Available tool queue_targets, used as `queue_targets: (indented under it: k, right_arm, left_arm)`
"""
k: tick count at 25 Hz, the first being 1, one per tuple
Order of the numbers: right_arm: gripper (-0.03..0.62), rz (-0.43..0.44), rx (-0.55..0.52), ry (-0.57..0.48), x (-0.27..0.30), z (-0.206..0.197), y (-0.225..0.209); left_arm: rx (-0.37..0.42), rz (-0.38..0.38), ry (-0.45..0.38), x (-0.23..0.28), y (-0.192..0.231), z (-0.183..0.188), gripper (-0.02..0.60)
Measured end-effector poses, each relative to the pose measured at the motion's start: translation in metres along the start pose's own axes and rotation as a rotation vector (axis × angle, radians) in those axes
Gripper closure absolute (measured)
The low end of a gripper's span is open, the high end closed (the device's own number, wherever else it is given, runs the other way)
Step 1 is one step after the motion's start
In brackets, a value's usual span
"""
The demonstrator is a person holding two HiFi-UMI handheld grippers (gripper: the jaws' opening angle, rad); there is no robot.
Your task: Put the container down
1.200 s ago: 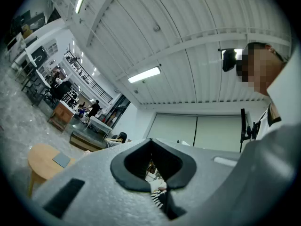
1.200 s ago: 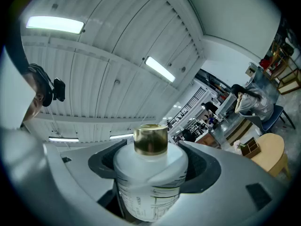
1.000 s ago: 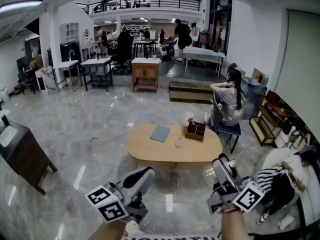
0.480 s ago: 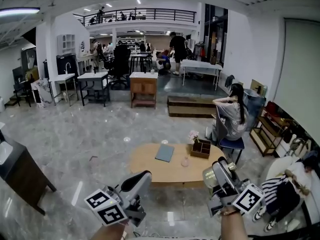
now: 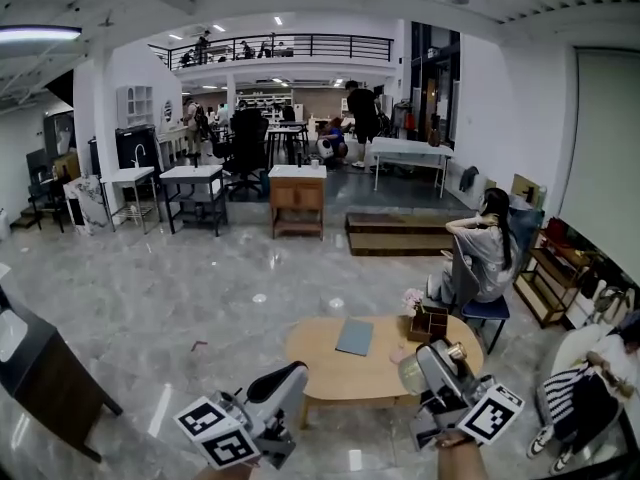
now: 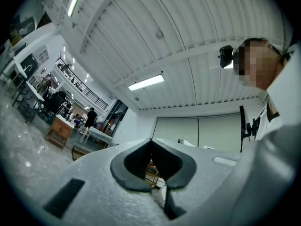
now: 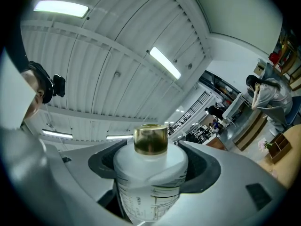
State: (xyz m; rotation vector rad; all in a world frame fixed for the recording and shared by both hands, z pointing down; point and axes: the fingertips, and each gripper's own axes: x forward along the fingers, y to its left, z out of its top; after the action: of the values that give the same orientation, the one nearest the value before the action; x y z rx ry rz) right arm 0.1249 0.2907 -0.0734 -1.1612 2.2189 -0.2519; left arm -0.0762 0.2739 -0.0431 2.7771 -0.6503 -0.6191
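The container is a white plastic bottle with a gold cap and a printed label. My right gripper is shut on its body, cap pointing up towards the ceiling. In the head view the container shows at the tip of my right gripper, low right, in front of the oval wooden table. My left gripper hangs low left of centre, its jaws shut with nothing between them. In the left gripper view the left gripper points up at the ceiling.
On the table lie a grey pad, a wooden divided box with flowers and a small glass. A seated person is on a blue chair beyond the table. A dark cabinet stands at left. A person reclines on a sofa at right.
The head view has tilted up and shifted, so the table now sits lower and further right. Both grippers hold about the same place, the container still gripped.
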Motion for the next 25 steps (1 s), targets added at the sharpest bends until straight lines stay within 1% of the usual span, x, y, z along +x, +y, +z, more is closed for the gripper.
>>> queue_targets:
  k: [4, 7, 10, 14, 17, 19, 22, 25]
  right_arm:
    - [0.247, -0.008, 0.004, 0.036, 0.026, -0.020, -0.014]
    - [0.246, -0.001, 0.014, 0.052, 0.050, -0.029, -0.028]
    - [0.246, 0.018, 0.025, 0.060, 0.073, -0.036, -0.046]
    - [0.246, 0.068, 0.045, 0.063, 0.110, -0.038, -0.077]
    - [0.247, 0.091, 0.077, 0.074, 0.140, -0.042, -0.113]
    - [0.246, 0.114, 0.086, 0.090, 0.164, -0.042, -0.138]
    - [0.247, 0.157, 0.092, 0.113, 0.199, -0.036, -0.174]
    - [0.246, 0.200, 0.076, 0.131, 0.227, -0.027, -0.205]
  left_arm:
    - [-0.057, 0.029, -0.029, -0.006, 0.035, 0.002, 0.568]
    - [-0.053, 0.063, -0.016, -0.004, 0.061, 0.002, 0.568]
    - [-0.057, 0.077, 0.005, 0.006, 0.083, -0.003, 0.568]
    - [-0.024, 0.098, -0.015, 0.028, 0.111, 0.003, 0.568]
    - [-0.005, 0.130, -0.020, 0.049, 0.138, 0.004, 0.568]
    - [0.008, 0.154, -0.027, 0.068, 0.161, 0.004, 0.568]
    - [0.029, 0.190, -0.060, 0.103, 0.193, 0.007, 0.568]
    - [0.058, 0.220, -0.086, 0.139, 0.223, 0.006, 0.568]
